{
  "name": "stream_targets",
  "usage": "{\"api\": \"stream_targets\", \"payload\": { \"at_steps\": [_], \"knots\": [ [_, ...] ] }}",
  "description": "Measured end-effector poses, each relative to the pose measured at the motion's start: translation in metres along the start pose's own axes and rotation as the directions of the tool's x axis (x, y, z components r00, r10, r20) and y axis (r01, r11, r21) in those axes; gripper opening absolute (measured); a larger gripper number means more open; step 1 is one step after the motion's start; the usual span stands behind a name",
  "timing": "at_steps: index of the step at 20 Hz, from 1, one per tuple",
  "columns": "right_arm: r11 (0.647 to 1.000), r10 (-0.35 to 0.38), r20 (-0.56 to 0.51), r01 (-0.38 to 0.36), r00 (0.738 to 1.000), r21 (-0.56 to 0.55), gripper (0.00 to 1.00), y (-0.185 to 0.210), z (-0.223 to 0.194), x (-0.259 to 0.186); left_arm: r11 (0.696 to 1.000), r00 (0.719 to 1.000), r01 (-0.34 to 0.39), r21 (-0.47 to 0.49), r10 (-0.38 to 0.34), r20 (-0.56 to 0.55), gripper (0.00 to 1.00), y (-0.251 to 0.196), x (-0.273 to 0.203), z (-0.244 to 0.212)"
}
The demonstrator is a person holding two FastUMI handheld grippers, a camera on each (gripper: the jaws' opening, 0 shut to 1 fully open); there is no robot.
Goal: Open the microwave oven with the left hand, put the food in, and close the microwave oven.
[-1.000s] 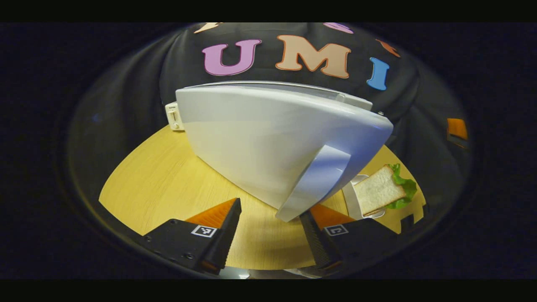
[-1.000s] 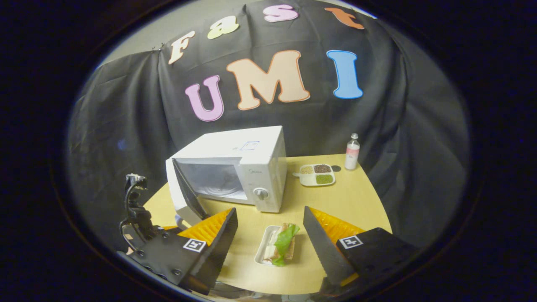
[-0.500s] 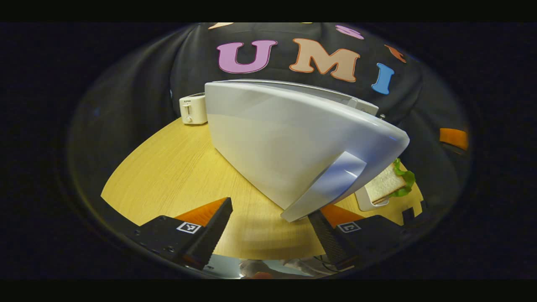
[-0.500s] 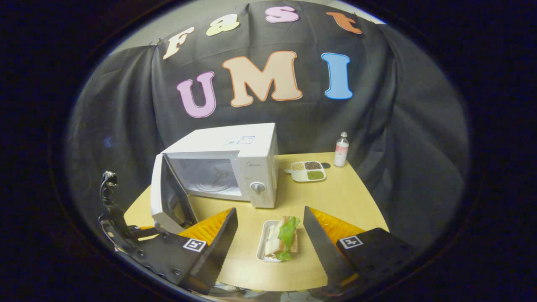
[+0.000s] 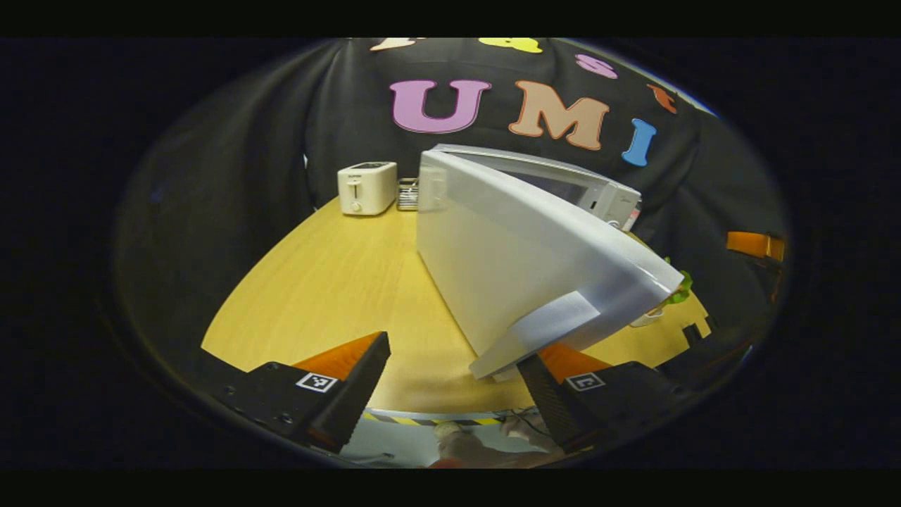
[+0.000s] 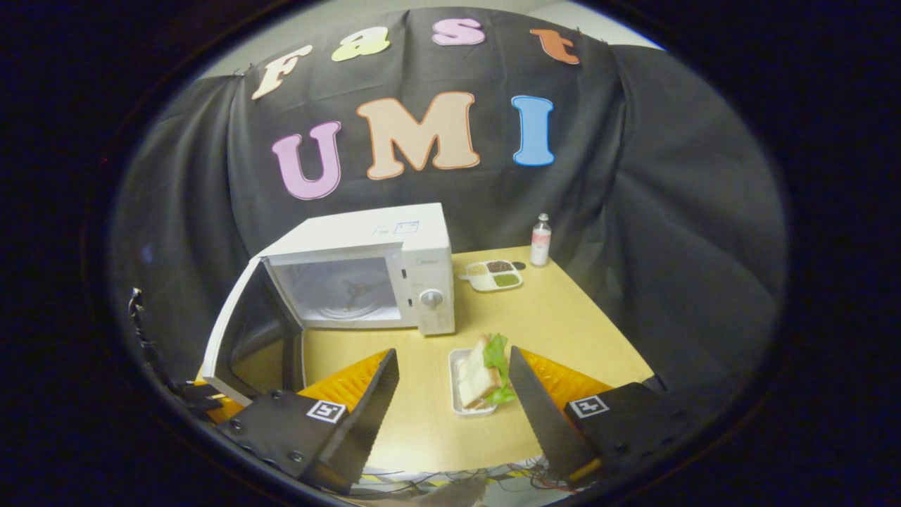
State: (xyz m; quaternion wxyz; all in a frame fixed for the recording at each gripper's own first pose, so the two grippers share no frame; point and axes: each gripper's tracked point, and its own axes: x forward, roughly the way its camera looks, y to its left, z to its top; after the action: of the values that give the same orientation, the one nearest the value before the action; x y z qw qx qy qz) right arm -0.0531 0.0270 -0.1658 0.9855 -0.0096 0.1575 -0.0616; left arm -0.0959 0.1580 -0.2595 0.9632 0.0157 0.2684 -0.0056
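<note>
White microwave door [image 5: 521,274] standing open | sandwich [image 6: 482,370] waiting on counter [image 6: 563,331] | both grippers' fingers gaping, empty | loading, closing remaining

microwave [image 6: 394,274] door open | sandwich [image 6: 484,365] in tray | right gripper [image 6: 454,394] spread

Hidden and cut-off parts around the open microwave door

In the left gripper view the microwave door [image 5: 521,274] covers most of the microwave [image 5: 598,193] and nearly all of the sandwich [image 5: 677,289], leaving 1 green leaf edge; whether the left gripper [image 5: 454,387] touches the handle [image 5: 531,334] cannot be told. In the right gripper view the left gripper [image 6: 193,398] is mostly hidden behind the door [image 6: 236,331], and the contents of the small tray [image 6: 493,276] and the bottle [image 6: 540,241] are too small to identify.
</note>
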Motion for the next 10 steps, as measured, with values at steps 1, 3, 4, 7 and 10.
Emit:
{"api": "stream_targets", "payload": {
  "at_steps": [1,3,4,7,10],
  "knots": [
    [1.000,0.001,-0.003,-0.001,1.000,0.017,0.92,0.006,-0.003,-0.003,1.000,1.000,-0.009,0.003,0.009,0.001,1.00,0.012,-0.003,0.000],
    [0.999,0.001,-0.010,0.000,1.000,0.049,0.92,0.016,-0.010,-0.007,1.000,1.000,-0.026,-0.009,0.026,0.004,0.99,0.033,-0.009,-0.001],
    [0.998,0.001,-0.009,0.000,1.000,0.063,0.92,0.020,-0.012,-0.009,0.999,1.000,-0.027,-0.022,0.027,0.004,0.99,0.042,-0.011,-0.002],
    [0.996,-0.003,-0.009,0.004,1.000,0.090,0.92,0.029,-0.014,-0.016,0.998,1.000,-0.022,-0.064,0.022,0.000,0.99,0.058,-0.018,-0.003],
    [0.995,-0.024,-0.015,0.026,1.000,0.095,0.99,0.027,-0.019,-0.022,0.998,0.999,-0.046,-0.049,0.047,0.013,0.99,0.081,-0.026,-0.002]
  ]
}}
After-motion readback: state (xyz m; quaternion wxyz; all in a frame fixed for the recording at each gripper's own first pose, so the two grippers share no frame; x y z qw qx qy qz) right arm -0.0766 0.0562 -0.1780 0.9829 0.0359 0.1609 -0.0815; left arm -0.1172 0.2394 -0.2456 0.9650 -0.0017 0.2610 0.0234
